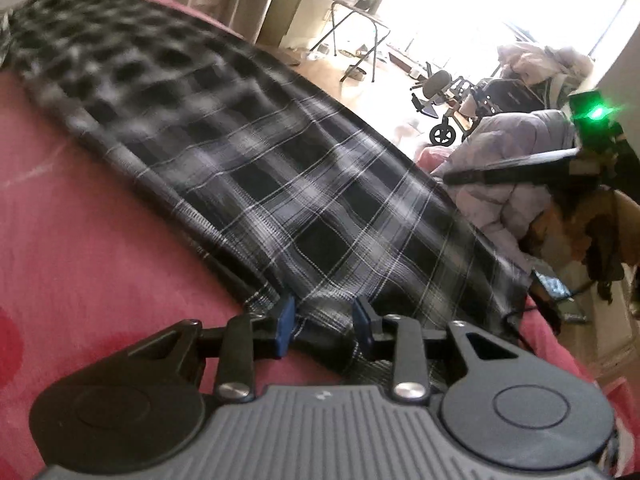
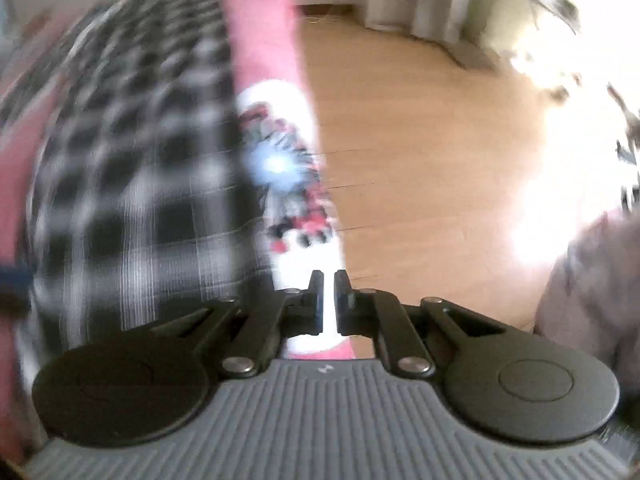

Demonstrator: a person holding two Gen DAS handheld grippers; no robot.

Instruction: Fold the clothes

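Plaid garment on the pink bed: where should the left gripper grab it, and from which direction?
Probably the near hem of the plaid garment, approached low from the near bed edge. The cloth lies flat on the pink bedcover, and its hem already bunches between the open left gripper fingers, giving a ridge to pinch.

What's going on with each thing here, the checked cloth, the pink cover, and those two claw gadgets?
Plaid garment: spread flat, its near hem between the left fingers.
Pink bedsheet: spread under the garment.
Left hand-held gripper: open at the hem.
Right hand-held gripper: nearly shut, holding nothing.
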